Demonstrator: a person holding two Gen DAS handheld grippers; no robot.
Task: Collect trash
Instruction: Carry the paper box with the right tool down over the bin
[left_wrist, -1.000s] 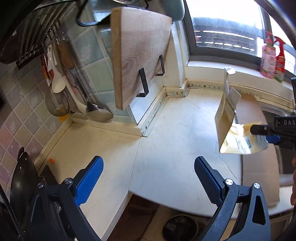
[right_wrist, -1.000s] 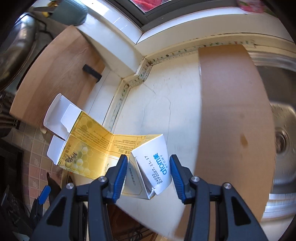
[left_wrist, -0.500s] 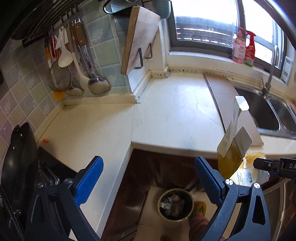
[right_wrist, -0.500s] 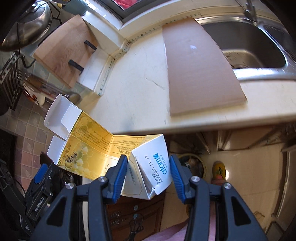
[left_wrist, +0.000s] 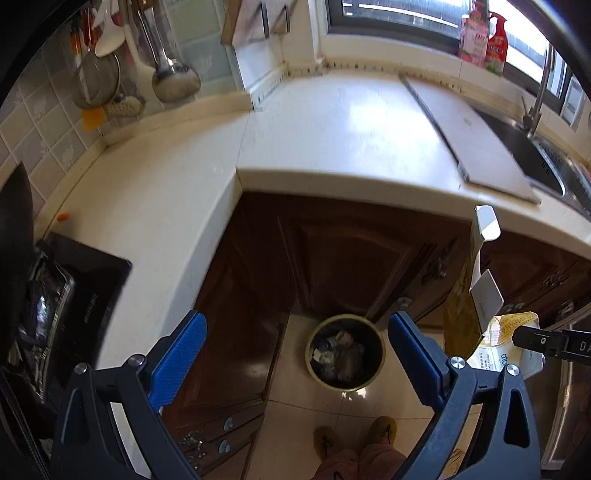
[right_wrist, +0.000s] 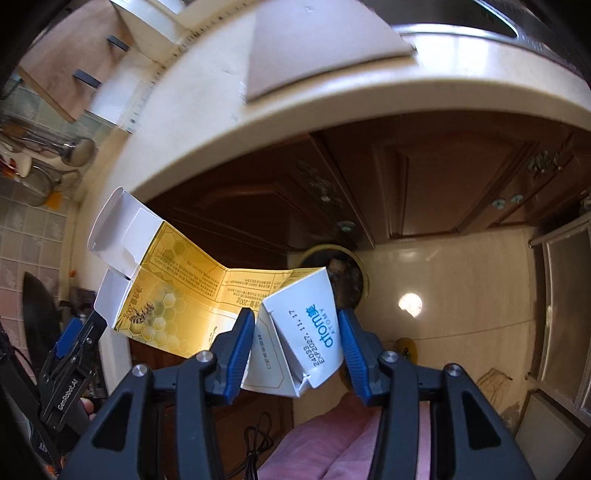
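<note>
1. Left wrist view: the left gripper (left_wrist: 297, 350) is standing wide with nothing between its blue pads (left_wrist: 177, 360), pointing down past the counter edge.
   - The trash bin (left_wrist: 346, 352), round and already holding crumpled waste, is sitting on the tiled floor (left_wrist: 306, 421) at about 6 o'clock from the dark wooden cabinet doors (left_wrist: 354, 258), framed between the two fingers.
   - The flattened yellow carton (left_wrist: 463, 306) is hanging edge-on at 3 o'clock of the bin, its white flaps sticking upward; only a black tip of the right gripper (left_wrist: 546, 341) is showing beside it.
   - This view alone is showing the pale countertop (left_wrist: 325, 140) spreading wide, the sink (left_wrist: 532, 155) at 2 o'clock, the ladles on the tiled wall at 11 o'clock, and slippered feet (left_wrist: 354, 435) at 6 o'clock.

2. Right wrist view: the right gripper (right_wrist: 297, 343) is clamping the carton's (right_wrist: 207, 295) crumpled white end at a medium opening, both pads pressing on it.
   - Here the carton is showing its printed face, the honeycomb pattern fanning out toward 10 o'clock, which the other view is hiding.
   - The bin (right_wrist: 354, 273) is peeking out at 12 o'clock behind the carton, mostly covered.
   - The left gripper (right_wrist: 74, 343) is appearing at 9 o'clock, well apart from the carton's grip point, and pink trouser legs (right_wrist: 340, 443) are filling 6 o'clock.
</note>
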